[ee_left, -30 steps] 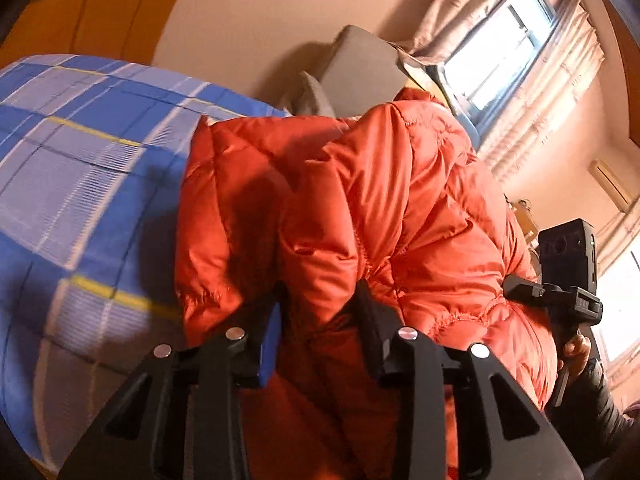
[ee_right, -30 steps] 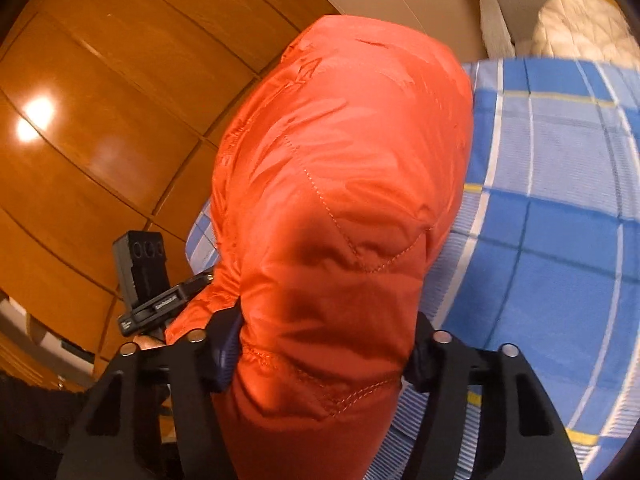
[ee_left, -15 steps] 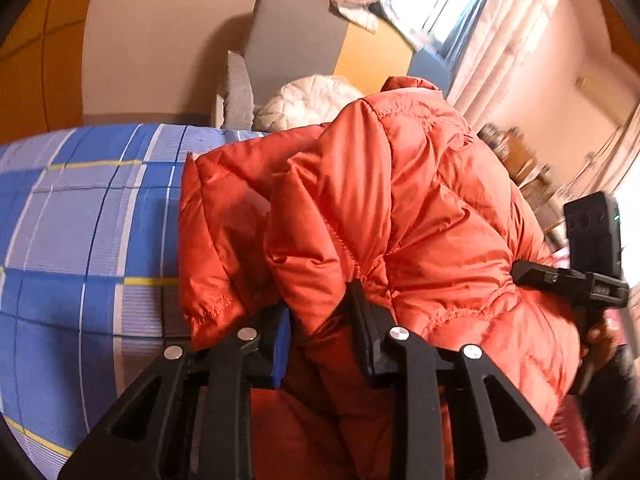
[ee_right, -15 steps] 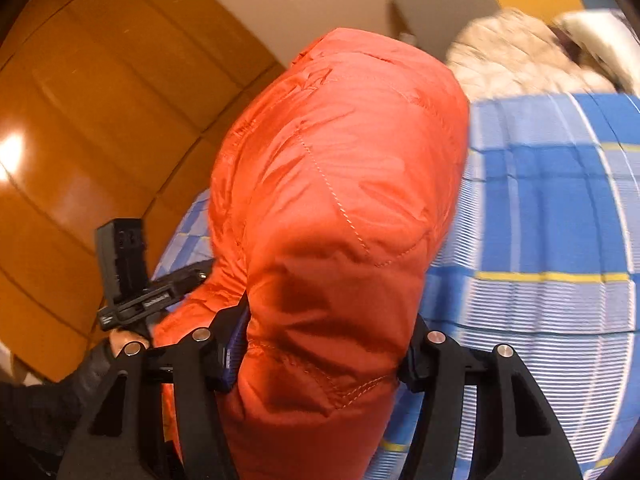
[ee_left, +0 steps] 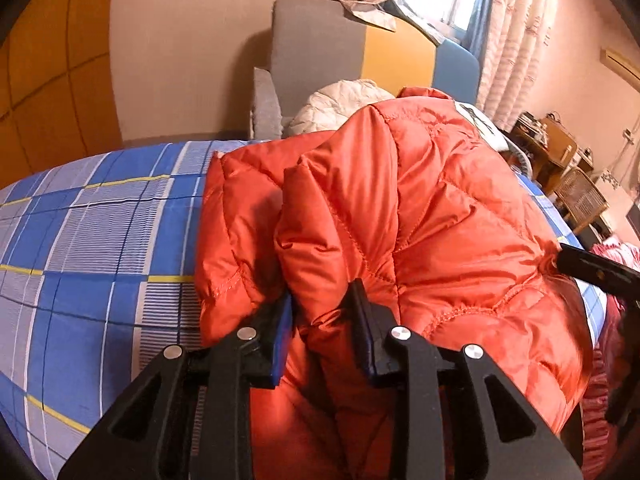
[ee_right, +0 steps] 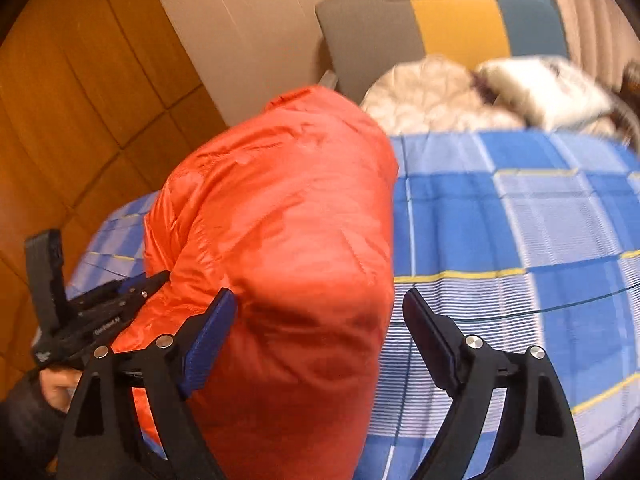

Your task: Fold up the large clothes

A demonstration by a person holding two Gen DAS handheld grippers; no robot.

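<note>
The right gripper (ee_right: 320,320) has let go, its jaws now spread wide around the orange jacket (ee_right: 288,240) on the blue bed (ee_right: 500,220), while the left gripper (ee_left: 320,312) pinches a fold.

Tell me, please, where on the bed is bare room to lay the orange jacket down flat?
The checked bedspread lies bare to the right of the orange jacket, up to the white padded garments by the headboard. A narrower bare strip lies to its left. Near the headboard it is crowded.
</note>
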